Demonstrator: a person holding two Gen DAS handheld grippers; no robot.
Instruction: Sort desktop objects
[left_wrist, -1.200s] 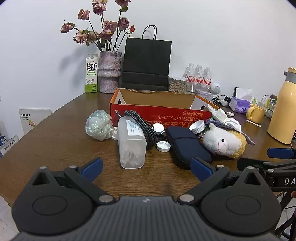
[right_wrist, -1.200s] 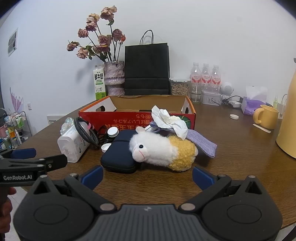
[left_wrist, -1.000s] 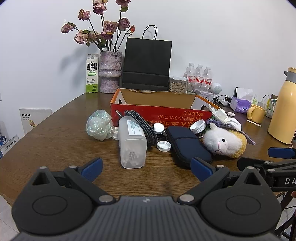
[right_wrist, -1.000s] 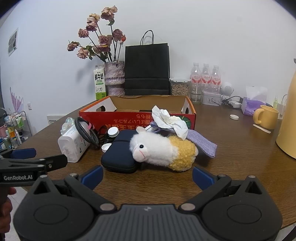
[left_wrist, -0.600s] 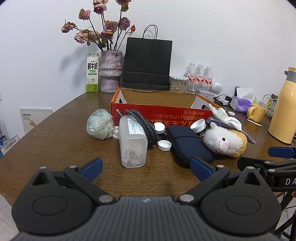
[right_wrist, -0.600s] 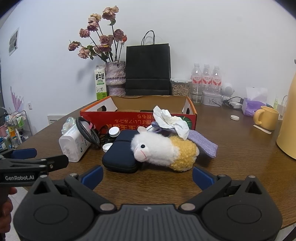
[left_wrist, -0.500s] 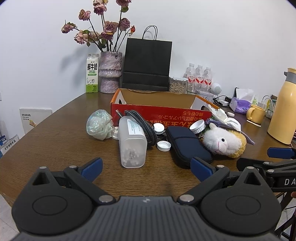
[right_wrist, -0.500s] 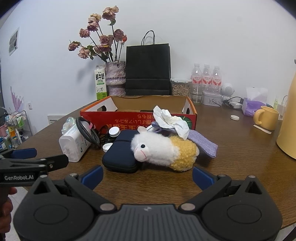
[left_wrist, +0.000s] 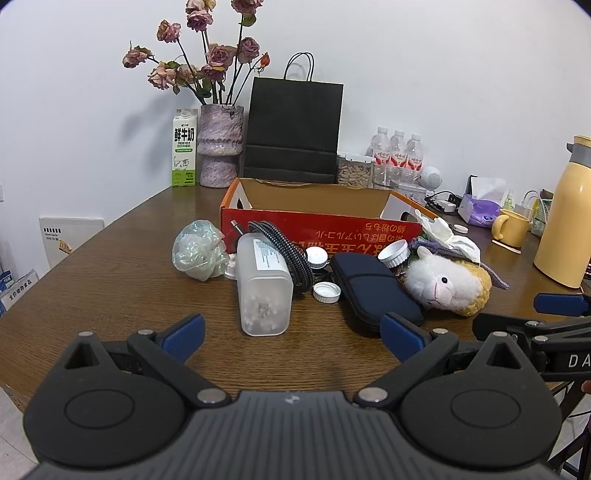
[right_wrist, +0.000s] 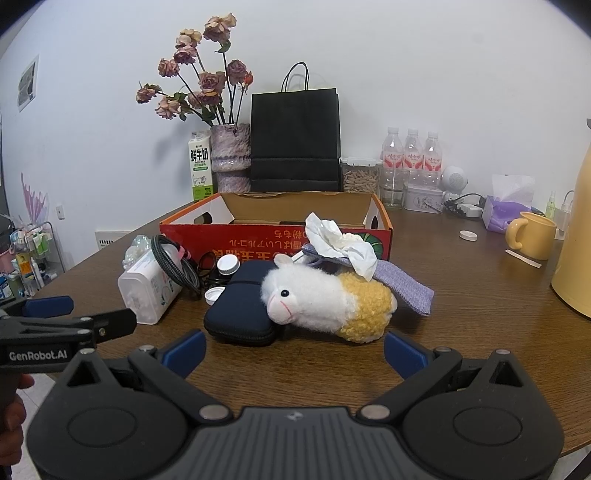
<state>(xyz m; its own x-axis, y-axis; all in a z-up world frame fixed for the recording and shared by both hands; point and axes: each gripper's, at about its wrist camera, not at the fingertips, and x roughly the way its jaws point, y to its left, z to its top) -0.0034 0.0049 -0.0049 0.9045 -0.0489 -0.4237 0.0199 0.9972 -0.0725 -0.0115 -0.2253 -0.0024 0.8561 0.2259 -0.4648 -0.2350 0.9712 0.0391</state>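
Both jaws spread wide, empty: left gripper faces the tub, right gripper the plush; box waits behind the pile, probably the drop spot.

You are in a home, at a brown wooden table. Far back by the white wall stand a vase of dried roses, a milk carton, water bottles and a yellow mug.
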